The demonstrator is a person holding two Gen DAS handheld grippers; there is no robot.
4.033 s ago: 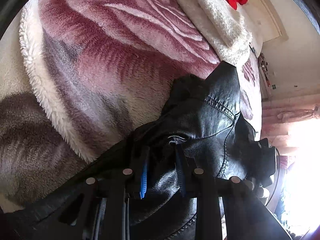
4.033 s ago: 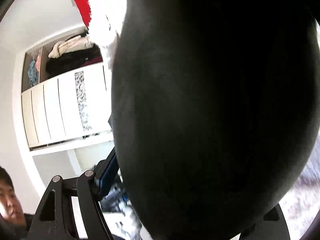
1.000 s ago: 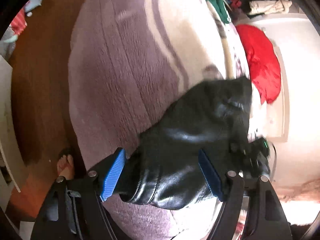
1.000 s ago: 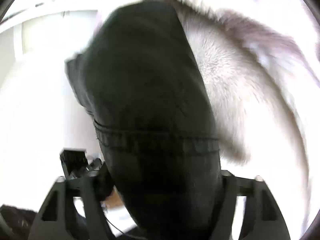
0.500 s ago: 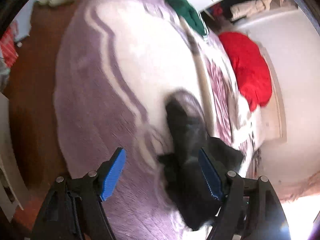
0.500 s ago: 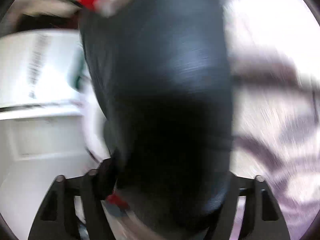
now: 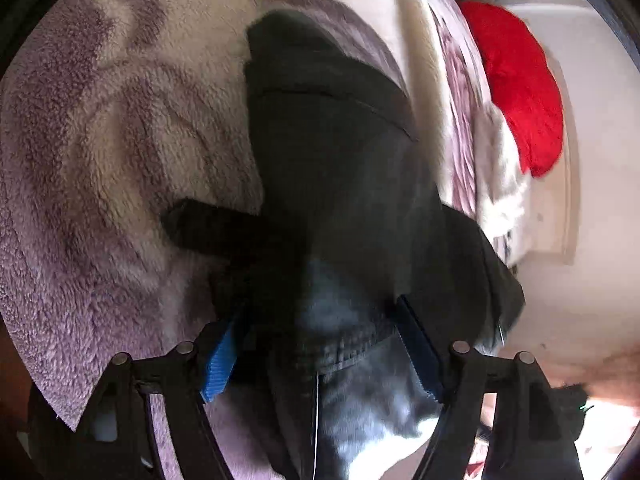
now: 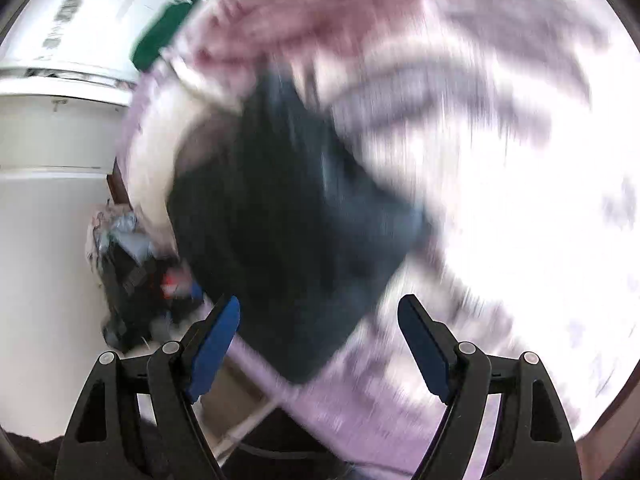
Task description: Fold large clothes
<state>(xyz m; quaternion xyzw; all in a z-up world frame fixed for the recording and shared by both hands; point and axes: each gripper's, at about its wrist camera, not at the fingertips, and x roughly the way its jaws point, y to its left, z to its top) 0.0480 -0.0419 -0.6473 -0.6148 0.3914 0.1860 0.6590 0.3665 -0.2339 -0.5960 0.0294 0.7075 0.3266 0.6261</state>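
A black leather jacket (image 7: pixel 340 184) lies in a bundle on the fluffy purple-and-cream blanket (image 7: pixel 100 160). A dark strap or sleeve end sticks out to its left. My left gripper (image 7: pixel 320 340) is open, its blue pads either side of the jacket's near edge, just above it. In the right wrist view the jacket (image 8: pixel 280 220) is a blurred dark heap on the blanket (image 8: pixel 500 200). My right gripper (image 8: pixel 320 340) is open and empty, just short of the heap.
A red garment (image 7: pixel 520 92) and white fleece lie further along the bed. A green garment (image 8: pixel 160 40) sits at the bed's far end by white wardrobe doors (image 8: pixel 52 128). A dark pile of things (image 8: pixel 132 272) stands on the floor beside the bed.
Both grippers have let go of the jacket, which dropped onto the blanket. The left gripper has come closer over it. The right gripper has pulled back, so the jacket no longer fills its view.
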